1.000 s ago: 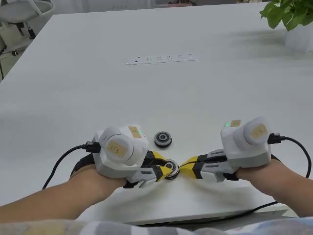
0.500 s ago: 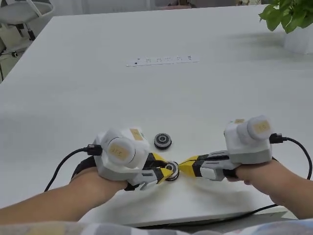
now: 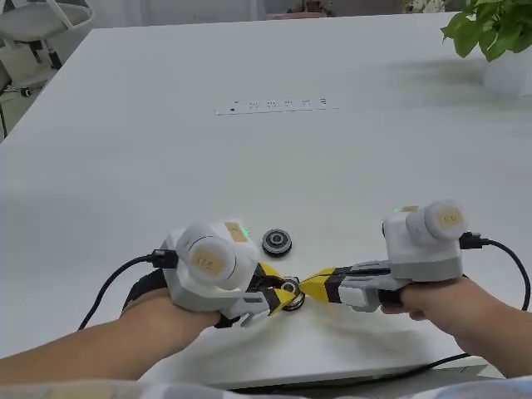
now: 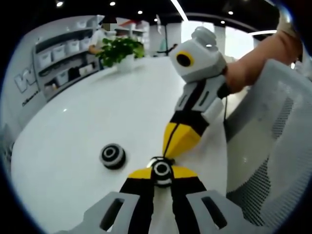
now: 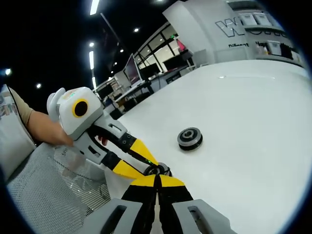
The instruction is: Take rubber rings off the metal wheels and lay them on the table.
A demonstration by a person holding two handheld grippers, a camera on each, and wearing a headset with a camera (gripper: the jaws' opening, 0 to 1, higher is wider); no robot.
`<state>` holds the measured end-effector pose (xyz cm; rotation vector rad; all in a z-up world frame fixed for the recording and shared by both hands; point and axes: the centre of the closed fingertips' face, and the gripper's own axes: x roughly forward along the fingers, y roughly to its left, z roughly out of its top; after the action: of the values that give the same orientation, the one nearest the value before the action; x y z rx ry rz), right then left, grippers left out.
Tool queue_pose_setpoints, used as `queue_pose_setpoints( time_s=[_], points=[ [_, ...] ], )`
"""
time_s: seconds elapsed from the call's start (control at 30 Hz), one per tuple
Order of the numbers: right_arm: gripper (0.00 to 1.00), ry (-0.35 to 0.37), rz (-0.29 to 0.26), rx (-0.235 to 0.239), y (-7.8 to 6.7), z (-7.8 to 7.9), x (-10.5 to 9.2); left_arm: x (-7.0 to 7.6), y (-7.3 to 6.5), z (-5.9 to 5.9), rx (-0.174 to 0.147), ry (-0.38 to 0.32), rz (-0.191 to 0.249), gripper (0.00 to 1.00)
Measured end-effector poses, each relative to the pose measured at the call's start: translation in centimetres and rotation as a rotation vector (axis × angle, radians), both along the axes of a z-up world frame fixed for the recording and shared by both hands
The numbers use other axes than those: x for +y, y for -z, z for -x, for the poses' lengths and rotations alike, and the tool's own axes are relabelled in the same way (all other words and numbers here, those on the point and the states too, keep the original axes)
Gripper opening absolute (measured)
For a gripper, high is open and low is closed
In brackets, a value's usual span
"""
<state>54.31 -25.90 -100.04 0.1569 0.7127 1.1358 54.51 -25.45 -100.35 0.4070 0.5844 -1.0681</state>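
A small metal wheel with a black rubber ring (image 3: 292, 298) (image 4: 161, 170) hangs just above the table's front edge, clamped between the yellow tips of my left gripper (image 3: 285, 298) (image 4: 161, 173). My right gripper (image 3: 304, 288) (image 5: 156, 176) meets it from the right, jaws shut, tips pinched on the ring at the wheel's rim (image 5: 160, 170). In the left gripper view the right gripper (image 4: 168, 151) comes down from the upper right onto the wheel. A second ringed wheel (image 3: 276, 242) (image 4: 112, 155) (image 5: 189, 137) lies flat on the white table, a short way beyond the grippers.
A white power strip (image 3: 278, 105) lies across the table's middle. A potted plant (image 3: 490, 25) stands at the far right corner and an office chair (image 3: 37, 21) beyond the far left. The table's front edge (image 3: 332, 366) runs just under the hands.
Both grippers stay locked on the same wheel. The right gripper has sunk a little and drawn slightly rightward; the left has barely moved. The head camera has shifted a bit.
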Motion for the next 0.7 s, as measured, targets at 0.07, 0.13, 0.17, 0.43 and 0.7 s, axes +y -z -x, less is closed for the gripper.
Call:
queue_pose_setpoints(
  time_s=[0.07,0.13,0.17,0.43,0.7],
  points=[
    [0.0,-0.004,-0.004,0.0,0.0,0.0,0.1,0.0,0.0,0.0,0.0,0.0,-0.001,0.12],
    [0.0,-0.005,-0.011,0.004,0.0,0.1,0.1,0.0,0.0,0.0,0.0,-0.001,-0.002,0.12],
    [0.0,-0.005,-0.013,0.004,0.0,0.1,0.1,0.0,0.0,0.0,-0.001,0.0,-0.002,0.12],
    [0.0,-0.057,-0.063,0.006,-1.1,1.1,1.3,-0.1,0.0,0.1,-0.005,0.008,-0.002,0.12],
    [0.0,-0.001,-0.06,-0.031,-0.9,-0.1,0.2,-0.1,0.0,0.1,-0.004,0.006,0.006,0.13]
  ],
)
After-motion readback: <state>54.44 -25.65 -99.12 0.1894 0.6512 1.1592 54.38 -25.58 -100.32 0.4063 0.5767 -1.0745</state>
